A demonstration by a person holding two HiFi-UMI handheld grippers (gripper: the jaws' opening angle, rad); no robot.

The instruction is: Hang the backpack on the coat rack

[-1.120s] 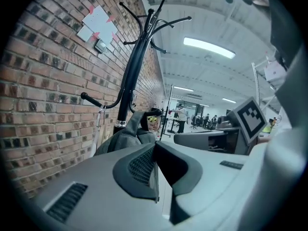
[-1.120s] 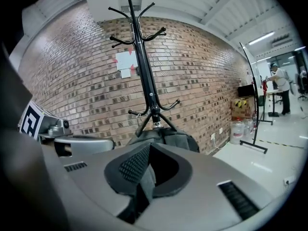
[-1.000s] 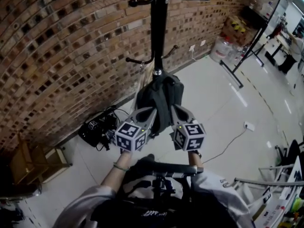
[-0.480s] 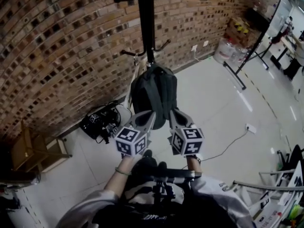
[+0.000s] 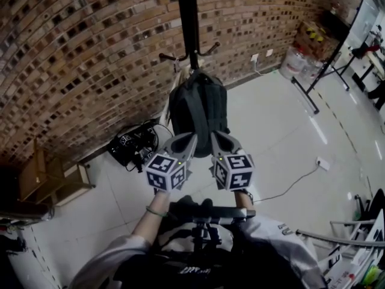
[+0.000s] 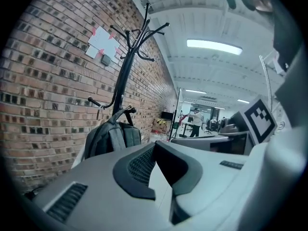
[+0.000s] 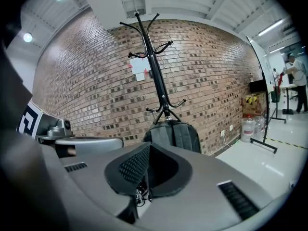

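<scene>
Head view has the dark grey fabric backpack [image 5: 198,107] hanging by its top loop from a lower hook of the black metal coat rack [image 5: 190,23], in front of the brown brick wall [image 5: 72,59] and above the white tiled floor [image 5: 283,119]. A second ago the left tongs [image 5: 191,139] and the right tongs [image 5: 215,136] were close in at the bag's lower part. Since then we have drawn both hands back, and they now sit short of it. Left gripper view and right gripper view each show the pads pressed together on nothing, with the backpack apart ahead. We judge the hanging done, since the hook seems to carry the bag's weight alone. What remains is to back off without brushing it
</scene>
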